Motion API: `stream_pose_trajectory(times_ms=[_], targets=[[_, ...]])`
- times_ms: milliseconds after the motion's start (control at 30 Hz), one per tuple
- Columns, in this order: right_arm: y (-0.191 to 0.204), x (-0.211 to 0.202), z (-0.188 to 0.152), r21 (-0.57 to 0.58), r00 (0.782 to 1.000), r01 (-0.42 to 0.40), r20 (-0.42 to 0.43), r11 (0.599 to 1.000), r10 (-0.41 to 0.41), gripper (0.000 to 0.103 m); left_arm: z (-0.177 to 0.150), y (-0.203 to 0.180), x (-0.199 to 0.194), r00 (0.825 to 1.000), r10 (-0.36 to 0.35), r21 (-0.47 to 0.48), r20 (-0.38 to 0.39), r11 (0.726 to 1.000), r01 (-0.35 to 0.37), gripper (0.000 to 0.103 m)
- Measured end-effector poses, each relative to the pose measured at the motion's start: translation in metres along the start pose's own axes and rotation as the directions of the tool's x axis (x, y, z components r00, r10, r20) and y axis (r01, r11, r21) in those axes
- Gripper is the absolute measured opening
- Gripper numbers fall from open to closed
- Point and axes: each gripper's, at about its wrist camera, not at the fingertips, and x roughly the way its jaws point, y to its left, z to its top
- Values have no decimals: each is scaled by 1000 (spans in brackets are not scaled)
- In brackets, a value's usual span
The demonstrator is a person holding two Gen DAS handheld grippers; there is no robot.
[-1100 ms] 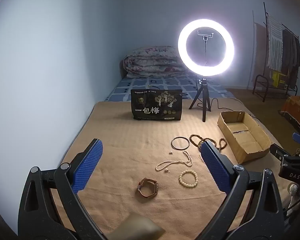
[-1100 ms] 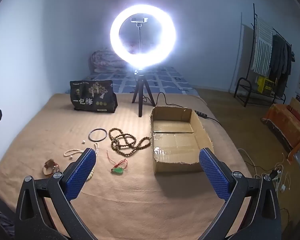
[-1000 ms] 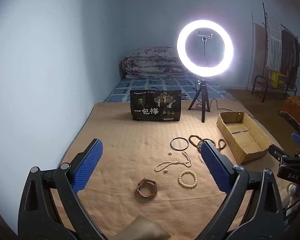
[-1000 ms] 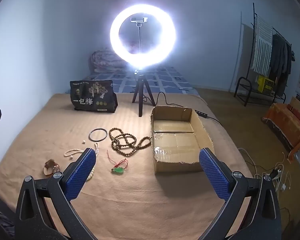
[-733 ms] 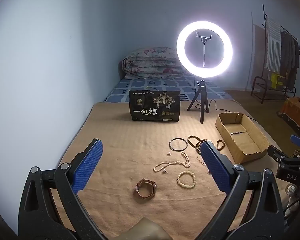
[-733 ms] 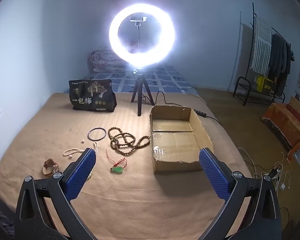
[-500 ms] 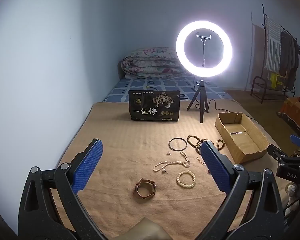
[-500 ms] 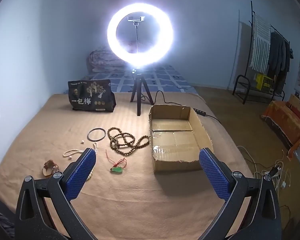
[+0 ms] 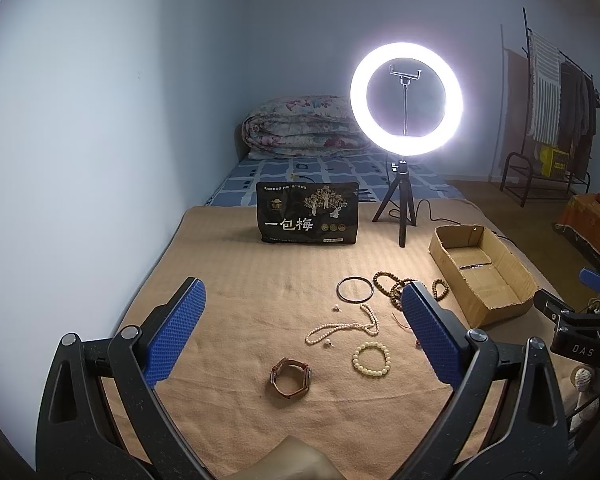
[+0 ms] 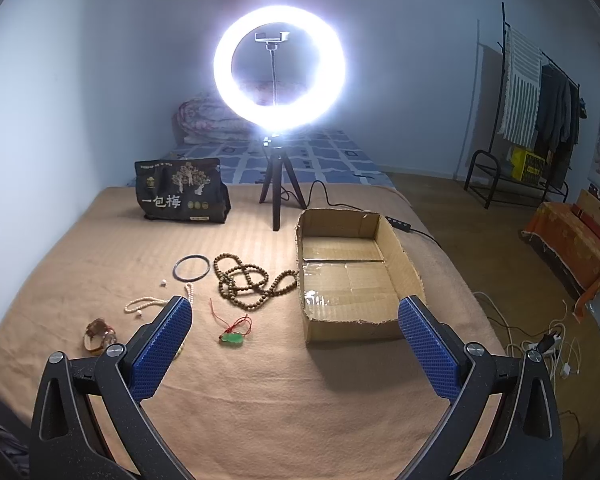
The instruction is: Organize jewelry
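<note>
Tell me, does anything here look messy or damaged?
The cardboard box has a ragged, torn front edge and holds no jewelry. The brown bead necklace lies tangled in loops beside it, and two small loose beads sit apart from the pearl strand.

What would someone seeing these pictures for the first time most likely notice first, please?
The glowing ring light on its small tripod dominates the far end of the tan blanket. In front of it jewelry lies scattered: a long string of brown beads, a dark bangle and a green pendant, all left of an open cardboard box with no jewelry in it. Both open claws, left claw and right claw, frame the foreground.
</note>
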Motion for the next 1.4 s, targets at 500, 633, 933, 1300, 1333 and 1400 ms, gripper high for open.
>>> stream_pose_trajectory(times_ms=[500,633,933,1300,1333,1400], targets=[[0,0,0,0,1000,1,-1,1000,-1,102,2,-2,-2,1000,-2,0,2,1000,2,100],[0,1,0,2,1000,1,-2,1000,-1,102,1,-1,-1,1000,-2,-1,3,1000,2,100],[0,0,0,0,1000,2,-3,1000,-2,102,1,-1,-2,1000,-1,-1,4,1000,1,100],[-1,1,-1,3,1000,8,-6,1000,-8,102,0,-1,-2,1000,-1,-2,3,1000,1,100],[-1,1,-1,3,1000,8,-7,1000,-8,102,0,-1,-2,1000,-2,-3,3,1000,2,100],[0,2,-2,3,1000,8,-11,1000,-8,102,0,0,-2,1000,-2,-2,4,1000,2,100]])
